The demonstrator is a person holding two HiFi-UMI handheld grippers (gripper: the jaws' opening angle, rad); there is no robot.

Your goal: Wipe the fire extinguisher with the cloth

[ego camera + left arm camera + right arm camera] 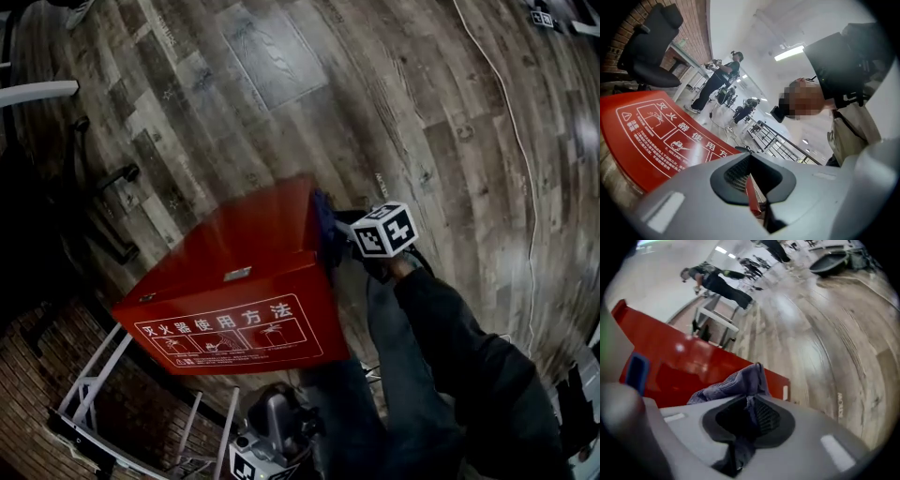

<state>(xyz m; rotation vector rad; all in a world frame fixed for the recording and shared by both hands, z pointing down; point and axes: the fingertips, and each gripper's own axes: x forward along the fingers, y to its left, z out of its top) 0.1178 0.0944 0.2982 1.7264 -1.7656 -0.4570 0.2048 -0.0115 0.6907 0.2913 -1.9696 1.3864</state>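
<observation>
1. The fingers (766, 416) of the right gripper (749, 404) are being pressed together on the cloth (736, 383). A bluish fold is being pinched between the pads, and the rest is bunching out ahead of them.
2. The fingers (736, 174) of the left gripper (751, 187) are being held almost together on a thin red edge (753, 202). This is judged to be part of the cabinet, so the box is seemingly being steadied.
3. The cloth is being held at the upper right edge of the red fire extinguisher cabinet (286, 281), which is standing on the wooden floor (422, 94) beside a white frame (94, 380). Actual contact cannot be told, and no extinguisher cylinder is being shown.
4. The step in hand is judged to be a wiping pass being set up at that edge, with the lid (248, 230) and instruction panel (230, 335) lying beside it.
5. Next, the cloth is needing to be pressed flat and drawn across the lid, with the clamp being kept firm so that nothing is pulled free.
</observation>
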